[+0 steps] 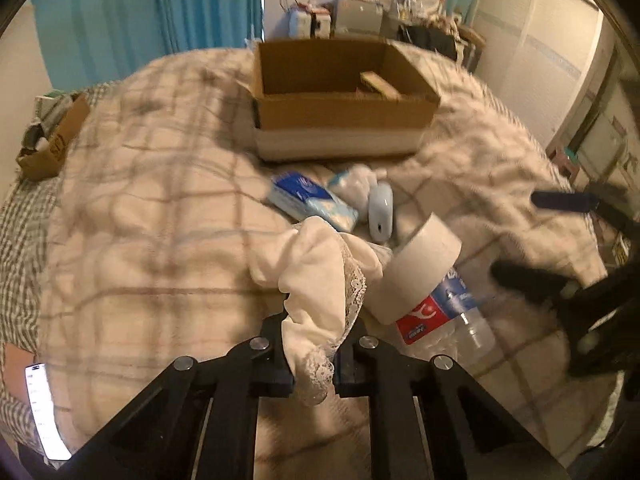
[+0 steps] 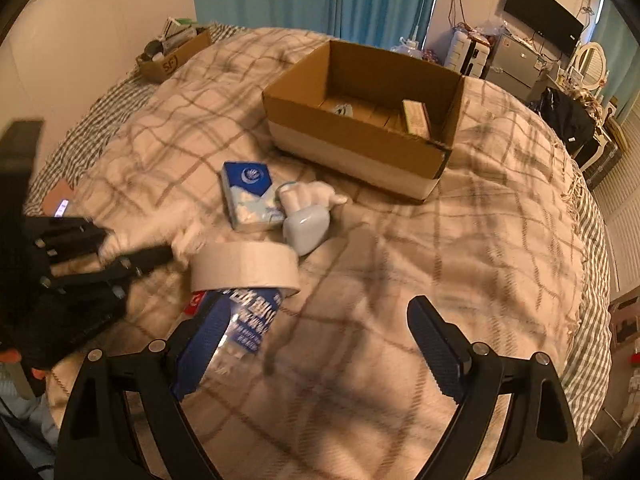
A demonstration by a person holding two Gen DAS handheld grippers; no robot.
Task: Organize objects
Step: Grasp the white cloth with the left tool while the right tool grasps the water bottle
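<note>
Left tongs [image 1: 310, 344]: my pair is clamped on a white lace-edged cloth [image 1: 320, 280], which bunches up between the tips above the bed [image 1: 140, 220].
Right tongs [image 2: 320, 344]: my pair stands wide apart, gripping nothing, low over the plaid blanket.
Tape roll [image 2: 245, 266]: lies on the bed, leaning on a plastic bottle [image 2: 244, 320] with a blue and red label.
Tissue pack [image 2: 250, 194]: blue and white, flat on the blanket, touching a pale blue mouse-shaped item [image 2: 306, 228].
Cardboard box [image 2: 360, 152]: open, beyond the pile, well apart from both tongs; a small carton [image 2: 416, 116] rests inside against its right wall.
</note>
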